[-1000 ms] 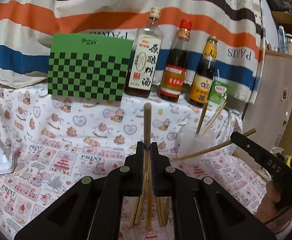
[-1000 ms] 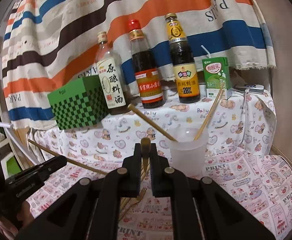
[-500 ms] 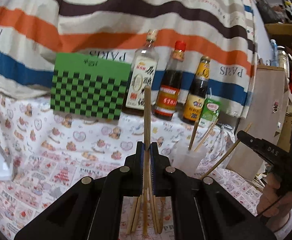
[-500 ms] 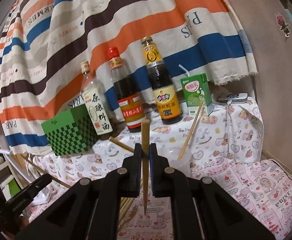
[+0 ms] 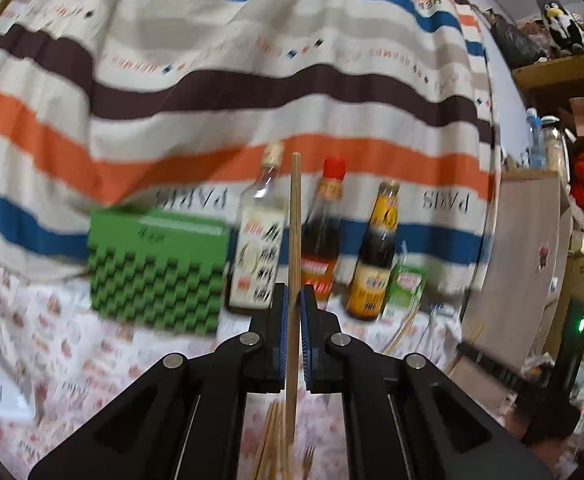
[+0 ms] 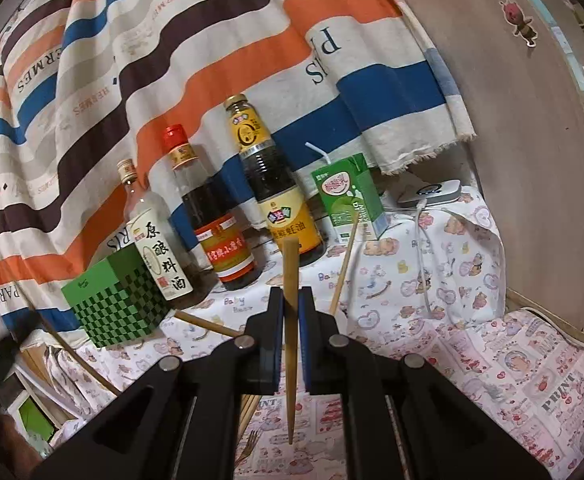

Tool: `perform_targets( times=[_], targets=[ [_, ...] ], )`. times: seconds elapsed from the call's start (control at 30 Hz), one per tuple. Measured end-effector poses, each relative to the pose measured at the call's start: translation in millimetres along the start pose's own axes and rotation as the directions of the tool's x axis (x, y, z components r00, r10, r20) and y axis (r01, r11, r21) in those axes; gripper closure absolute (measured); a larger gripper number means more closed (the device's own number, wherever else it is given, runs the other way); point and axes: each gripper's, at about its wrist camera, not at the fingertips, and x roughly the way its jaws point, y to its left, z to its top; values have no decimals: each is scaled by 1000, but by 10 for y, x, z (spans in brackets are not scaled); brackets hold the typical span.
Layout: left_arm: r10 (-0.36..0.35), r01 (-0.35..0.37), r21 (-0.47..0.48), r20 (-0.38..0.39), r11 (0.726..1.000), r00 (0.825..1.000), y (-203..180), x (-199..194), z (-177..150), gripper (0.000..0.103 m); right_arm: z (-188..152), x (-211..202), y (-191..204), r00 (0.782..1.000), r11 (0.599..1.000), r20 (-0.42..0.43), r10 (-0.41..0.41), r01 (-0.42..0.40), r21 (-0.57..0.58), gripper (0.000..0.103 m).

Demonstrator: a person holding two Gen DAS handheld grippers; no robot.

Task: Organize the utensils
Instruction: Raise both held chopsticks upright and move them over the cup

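Carrying one chopstick per hand, we have the left gripper pinching its upright chopstick, and the right gripper pinching another chopstick. Next, we judge, comes lowering both into the holder, hidden behind the right tongs.
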Motion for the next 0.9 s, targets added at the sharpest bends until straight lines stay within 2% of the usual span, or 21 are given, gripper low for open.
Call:
perform_targets(
  times=[0.1,0.2,0.37,0.57,0.67,0.83,0.9],
  targets=[
    [-9,10,-51,21,999,1000,-13,144,167,98,-49,76,-10,999,1000,-45,12,-11,10,96],
    [-21,26,-84,51,996,998,-39,256,333,98,-52,71,3,999,1000,-37,3,-4,-7,96],
    [-26,32,-61,100,998,995,-196,538,566,98,-4,75,-93,999,999,-42,12,-10,35,97],
    [-73,76,-86,38,993,997,-362,1037,555,98,119,29,-261,1000,996,-2,-16,16,82,96],
    [-82,83,-66,21,994,996,-486,1187,543,98,192,-23,-352,999,993,37,-36,31,111,97],
    [-80,80,-41,-4,996,997,-650,1428,550,98,307,-141,-619,996,970,92,-6,-17,244,96],
    [-78,76,-43,-34,996,996,-698,1556,534,98,333,-177,-711,993,957,116,-19,-15,288,96]
  ],
)
